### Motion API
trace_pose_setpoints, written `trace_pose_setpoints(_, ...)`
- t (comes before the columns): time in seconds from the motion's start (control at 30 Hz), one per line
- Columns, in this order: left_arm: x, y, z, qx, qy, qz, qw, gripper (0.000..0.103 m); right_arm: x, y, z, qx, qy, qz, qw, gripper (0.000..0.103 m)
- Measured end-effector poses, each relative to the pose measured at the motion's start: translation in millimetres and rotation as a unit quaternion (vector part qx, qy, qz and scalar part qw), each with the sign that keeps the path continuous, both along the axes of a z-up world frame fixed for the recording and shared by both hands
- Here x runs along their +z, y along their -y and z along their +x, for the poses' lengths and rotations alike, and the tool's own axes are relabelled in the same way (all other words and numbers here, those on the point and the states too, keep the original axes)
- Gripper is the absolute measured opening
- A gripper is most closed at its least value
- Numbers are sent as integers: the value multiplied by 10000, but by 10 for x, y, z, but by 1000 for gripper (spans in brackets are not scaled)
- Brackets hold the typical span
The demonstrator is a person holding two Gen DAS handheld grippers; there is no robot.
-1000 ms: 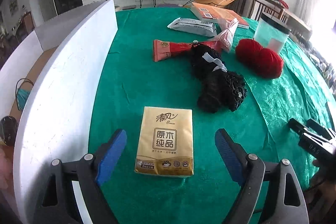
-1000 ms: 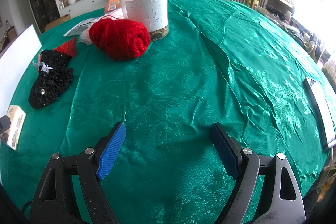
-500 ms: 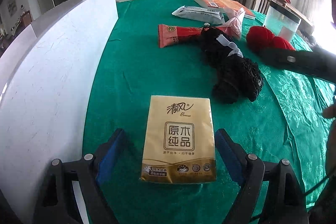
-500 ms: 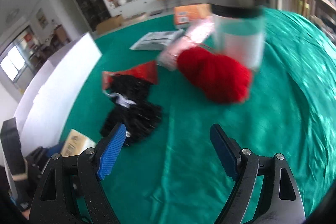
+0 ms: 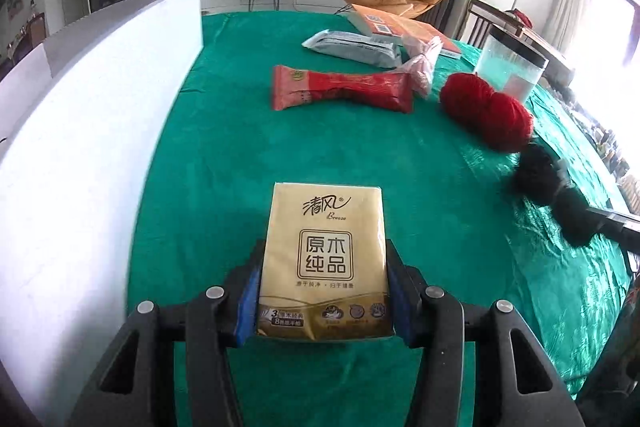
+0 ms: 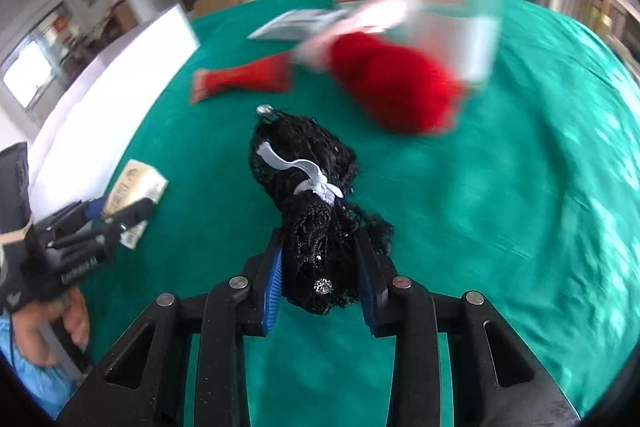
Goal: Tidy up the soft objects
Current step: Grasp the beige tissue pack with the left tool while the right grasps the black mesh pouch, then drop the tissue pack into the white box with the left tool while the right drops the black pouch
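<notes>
Got both grabbed: my left gripper (image 5: 324,291) is pinching the gold tissue pack (image 5: 325,259) by its sides, right gripper (image 6: 318,269) squeezing the black lace bundle (image 6: 310,211) low. Both near the green counter (image 5: 224,155), probably for sorting beside the white box (image 5: 92,131).

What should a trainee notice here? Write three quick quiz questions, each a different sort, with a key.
1. True or false: the left gripper is shut on the gold tissue pack.
2. The right gripper holds: A) the red yarn, B) the black lace bundle, C) the red wrapper.
3. Fill in: a ____ band is tied round the black lace bundle.

Key: 1 true; 2 B; 3 white.
</notes>
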State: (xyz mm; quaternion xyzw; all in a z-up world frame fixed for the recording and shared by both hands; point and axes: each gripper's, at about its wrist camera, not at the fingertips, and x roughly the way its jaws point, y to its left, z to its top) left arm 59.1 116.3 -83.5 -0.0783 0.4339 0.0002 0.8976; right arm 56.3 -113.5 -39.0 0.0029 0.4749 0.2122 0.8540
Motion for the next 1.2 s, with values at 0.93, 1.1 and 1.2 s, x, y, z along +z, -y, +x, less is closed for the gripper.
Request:
trace_pose_setpoints(0.93,-24,359,359,-429,-311,627,9966,53,26,1071,1344,-1098,-611,-598,9903,34)
trace_pose_setpoints(1.1,10,300,474,-288,-294,174,9990,53,-65,1172,1661,-1563,-300,-539,9858,34)
trace_pose_setpoints(1.2,131,244,434,-223,-200,-82,9995,53,-115,1183,1723,-1535,-409,-531,9859,33)
